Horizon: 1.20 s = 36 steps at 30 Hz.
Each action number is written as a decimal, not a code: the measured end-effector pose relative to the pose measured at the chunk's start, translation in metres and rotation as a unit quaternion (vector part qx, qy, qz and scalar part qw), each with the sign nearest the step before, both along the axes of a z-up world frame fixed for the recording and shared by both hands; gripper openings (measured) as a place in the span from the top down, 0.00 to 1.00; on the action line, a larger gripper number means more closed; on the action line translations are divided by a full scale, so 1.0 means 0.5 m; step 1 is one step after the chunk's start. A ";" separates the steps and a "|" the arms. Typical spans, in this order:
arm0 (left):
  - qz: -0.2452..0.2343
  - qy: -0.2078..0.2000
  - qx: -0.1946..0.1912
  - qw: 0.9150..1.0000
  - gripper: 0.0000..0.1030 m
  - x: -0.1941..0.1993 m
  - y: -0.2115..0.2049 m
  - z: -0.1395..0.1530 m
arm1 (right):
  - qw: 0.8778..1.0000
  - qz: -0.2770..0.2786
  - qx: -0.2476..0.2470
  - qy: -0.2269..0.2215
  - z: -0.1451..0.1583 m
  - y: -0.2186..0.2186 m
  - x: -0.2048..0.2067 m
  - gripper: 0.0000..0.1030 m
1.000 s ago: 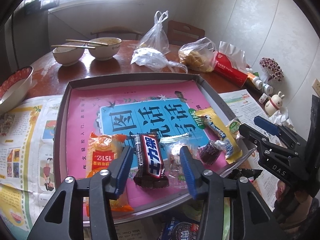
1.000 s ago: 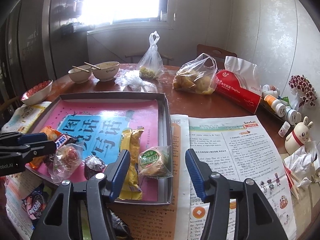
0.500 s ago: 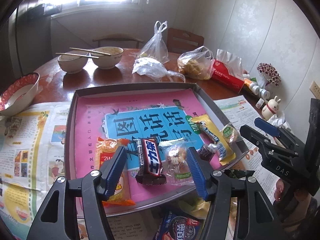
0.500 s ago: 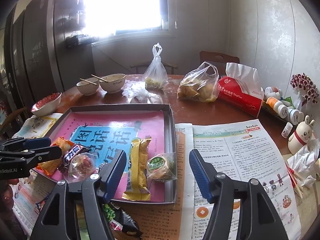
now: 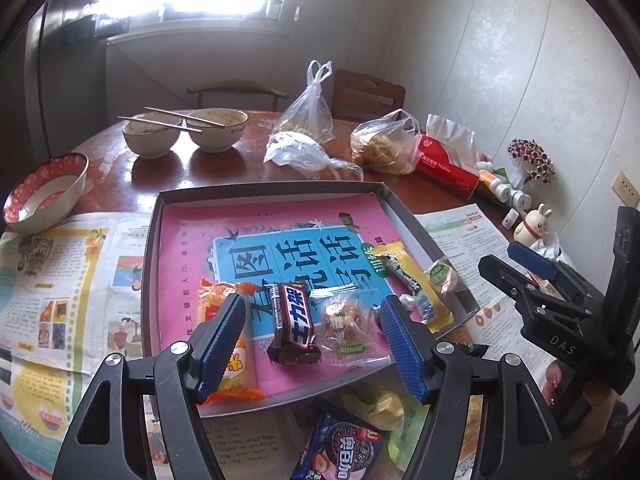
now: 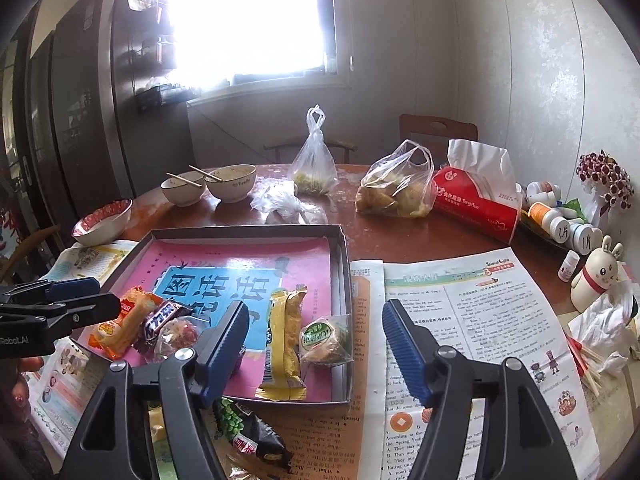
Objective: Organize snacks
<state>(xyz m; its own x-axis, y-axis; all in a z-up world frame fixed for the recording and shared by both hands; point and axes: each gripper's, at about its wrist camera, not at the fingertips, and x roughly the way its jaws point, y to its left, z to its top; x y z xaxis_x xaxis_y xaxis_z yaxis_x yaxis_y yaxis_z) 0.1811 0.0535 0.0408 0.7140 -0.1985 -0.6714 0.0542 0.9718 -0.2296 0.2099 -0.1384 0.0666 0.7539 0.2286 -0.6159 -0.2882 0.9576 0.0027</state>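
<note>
So both grippers were empty at this point. The left gripper (image 5: 312, 344) had just been spreading its jaws and hung above the chocolate bar (image 5: 294, 322) and the clear-wrapped candy (image 5: 344, 326) at the lower middle of its frame, pads touching neither. The right gripper (image 6: 314, 350) had been widening too, with nothing between its pads; the yellow wafer pack (image 6: 284, 344) and the round green-label cake (image 6: 325, 338) lay in the tray (image 6: 340, 248) below it, lower middle of that view.

What worried me: those five or so snacks were bunched along the tray's near edge, some touching. Coming down for one could easily catch a neighbour's wrapper and drag it. The orange packet (image 5: 228, 344) was half hidden behind the left jaw, so that one's a blind grab.

Also, the Oreo pack (image 5: 344, 452) and the green-and-black packet (image 6: 248, 428) sat outside the tray at the bottom of the frames, right under the gripper bodies, easy to knock or miss
</note>
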 end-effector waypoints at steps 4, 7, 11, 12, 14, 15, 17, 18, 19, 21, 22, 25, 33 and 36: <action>-0.003 -0.004 0.002 1.000 0.30 -0.006 -0.004 0.008 | 1.000 0.002 0.002 -0.004 0.007 0.001 -0.005 0.30; -0.006 -0.007 0.002 1.000 0.30 -0.010 -0.009 0.015 | 1.000 0.004 0.002 -0.007 0.012 0.002 -0.009 0.30; -0.006 -0.010 0.004 1.000 0.30 -0.015 -0.012 0.020 | 1.000 0.006 0.004 -0.011 0.018 0.001 -0.016 0.30; -0.007 -0.010 0.004 1.000 0.30 -0.016 -0.012 0.021 | 1.000 0.005 0.005 -0.012 0.020 0.000 -0.017 0.30; -0.007 -0.011 0.006 1.000 0.30 -0.020 -0.013 0.025 | 1.000 0.004 0.006 -0.014 0.023 -0.001 -0.020 0.30; -0.007 -0.013 0.008 1.000 0.30 -0.021 -0.013 0.026 | 1.000 0.004 0.008 -0.015 0.026 -0.003 -0.022 0.30; -0.007 -0.015 0.014 1.000 0.30 -0.026 -0.016 0.030 | 1.000 0.004 0.010 -0.017 0.029 -0.004 -0.027 0.30; -0.008 -0.017 0.016 1.000 0.30 -0.027 -0.018 0.032 | 1.000 0.006 0.010 -0.018 0.031 -0.004 -0.029 0.30; -0.008 -0.018 0.017 1.000 0.30 -0.030 -0.019 0.033 | 1.000 0.006 0.009 -0.019 0.033 -0.004 -0.031 0.30; -0.008 -0.020 0.018 1.000 0.30 -0.034 -0.022 0.037 | 1.000 0.009 0.010 -0.020 0.036 -0.004 -0.036 0.30; -0.008 -0.022 0.018 1.000 0.30 -0.036 -0.022 0.039 | 1.000 0.010 0.010 -0.021 0.038 -0.004 -0.038 0.30; -0.007 -0.025 0.016 1.000 0.30 -0.046 -0.023 0.045 | 1.000 0.013 0.012 -0.022 0.045 -0.005 -0.046 0.29; -0.003 -0.041 0.013 0.999 0.28 -0.080 -0.015 0.072 | 0.999 0.022 0.030 -0.016 0.057 -0.012 -0.062 0.28; 0.001 -0.050 0.013 0.999 0.27 -0.094 -0.011 0.081 | 0.999 0.026 0.035 -0.016 0.060 -0.012 -0.068 0.26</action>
